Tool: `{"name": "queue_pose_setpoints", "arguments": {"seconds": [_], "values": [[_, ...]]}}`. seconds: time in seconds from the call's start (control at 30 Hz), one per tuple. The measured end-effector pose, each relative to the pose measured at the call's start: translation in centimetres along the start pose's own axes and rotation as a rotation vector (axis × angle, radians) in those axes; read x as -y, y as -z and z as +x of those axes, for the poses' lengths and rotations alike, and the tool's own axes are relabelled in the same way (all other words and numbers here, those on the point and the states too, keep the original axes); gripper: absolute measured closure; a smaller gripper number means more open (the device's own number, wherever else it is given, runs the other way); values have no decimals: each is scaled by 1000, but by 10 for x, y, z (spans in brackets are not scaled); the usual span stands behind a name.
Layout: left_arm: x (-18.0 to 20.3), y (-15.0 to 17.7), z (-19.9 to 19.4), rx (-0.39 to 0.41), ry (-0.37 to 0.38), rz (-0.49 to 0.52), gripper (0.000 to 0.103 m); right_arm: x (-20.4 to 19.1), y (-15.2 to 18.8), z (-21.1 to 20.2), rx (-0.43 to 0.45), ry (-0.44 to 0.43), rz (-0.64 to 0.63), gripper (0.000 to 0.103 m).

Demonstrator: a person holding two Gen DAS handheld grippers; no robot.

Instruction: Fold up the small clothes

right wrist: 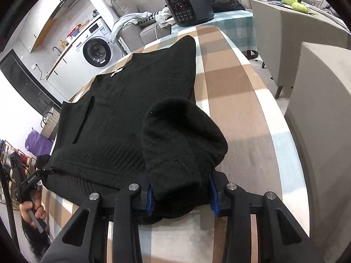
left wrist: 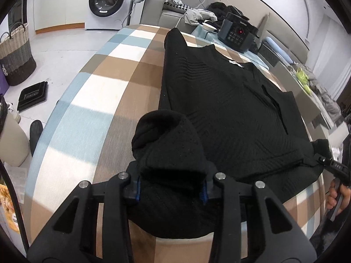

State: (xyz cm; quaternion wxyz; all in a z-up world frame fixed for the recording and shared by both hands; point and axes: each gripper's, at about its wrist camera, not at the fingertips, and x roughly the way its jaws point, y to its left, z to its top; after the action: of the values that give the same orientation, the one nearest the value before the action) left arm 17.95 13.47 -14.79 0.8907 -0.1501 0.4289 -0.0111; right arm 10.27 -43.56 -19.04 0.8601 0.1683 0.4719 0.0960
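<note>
A black knit sweater [left wrist: 230, 109] lies spread on the checked table [left wrist: 98, 100], collar toward the far end. My left gripper [left wrist: 171, 188] is shut on the bunched near-left hem corner of the sweater and holds it just above the table. My right gripper [right wrist: 182, 197] is shut on the bunched near-right hem corner of the sweater [right wrist: 122, 114]. The right gripper also shows at the right edge of the left wrist view [left wrist: 322, 160], and the left gripper at the left edge of the right wrist view [right wrist: 41, 173]. Both sleeves are folded over the body.
A black rice cooker [left wrist: 237, 35] stands on a second table beyond the sweater. A grey sofa with clothes [left wrist: 158, 6], a washing machine [left wrist: 107, 2] and a woven basket [left wrist: 15, 52] are farther off. A grey cabinet [right wrist: 291, 41] stands right of the table [right wrist: 241, 100].
</note>
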Motion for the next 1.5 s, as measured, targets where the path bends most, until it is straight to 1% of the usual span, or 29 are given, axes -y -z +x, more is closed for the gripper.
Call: {"name": "queue_pose_setpoints", "arguments": {"seconds": [0.2,0.3,0.4,0.47,0.53,0.63,0.67,0.7,0.77,0.87,0.93,1.03,1.1,1.13,1.2,1.27,1.33,1.4,1.5], "values": [[-2,43,-36,-19,18,9,69,8,47,-33,3,-17,47,66],[-2,63,-53,-28,20,0,69,9,68,-49,-4,-7,54,66],[-3,78,-69,-35,23,-13,69,10,82,-62,-21,-5,57,65],[-8,88,-83,-31,38,-38,69,10,87,-70,-16,1,55,65],[-11,97,-93,-24,47,-49,68,10,90,-75,10,6,46,65],[-19,105,-106,-12,46,-82,63,9,93,-84,55,16,47,61],[-22,106,-110,-11,43,-99,58,8,94,-91,80,18,48,58],[-26,106,-117,-10,38,-119,56,8,95,-97,102,18,52,57],[-32,108,-130,6,32,-142,56,12,97,-112,152,12,83,56],[-41,113,-157,52,17,-176,53,19,105,-132,197,4,152,55],[-45,118,-176,85,20,-197,53,21,113,-144,223,-14,184,55],[-46,127,-193,91,57,-208,52,15,127,-155,247,-88,198,54],[-44,131,-197,79,106,-216,52,9,135,-151,238,-159,212,49],[-41,133,-194,65,134,-220,52,7,138,-149,226,-192,224,49],[-38,135,-185,37,160,-235,52,3,141,-137,195,-236,244,49],[-37,137,-174,14,175,-261,52,3,141,-125,172,-259,278,49],[-40,139,-161,-12,177,-307,52,4,141,-117,154,-286,310,49],[-45,140,-153,-22,200,-349,52,8,142,-111,146,-311,342,49],[-49,141,-149,-13,212,-378,52,13,139,-101,130,-287,355,49]]}}
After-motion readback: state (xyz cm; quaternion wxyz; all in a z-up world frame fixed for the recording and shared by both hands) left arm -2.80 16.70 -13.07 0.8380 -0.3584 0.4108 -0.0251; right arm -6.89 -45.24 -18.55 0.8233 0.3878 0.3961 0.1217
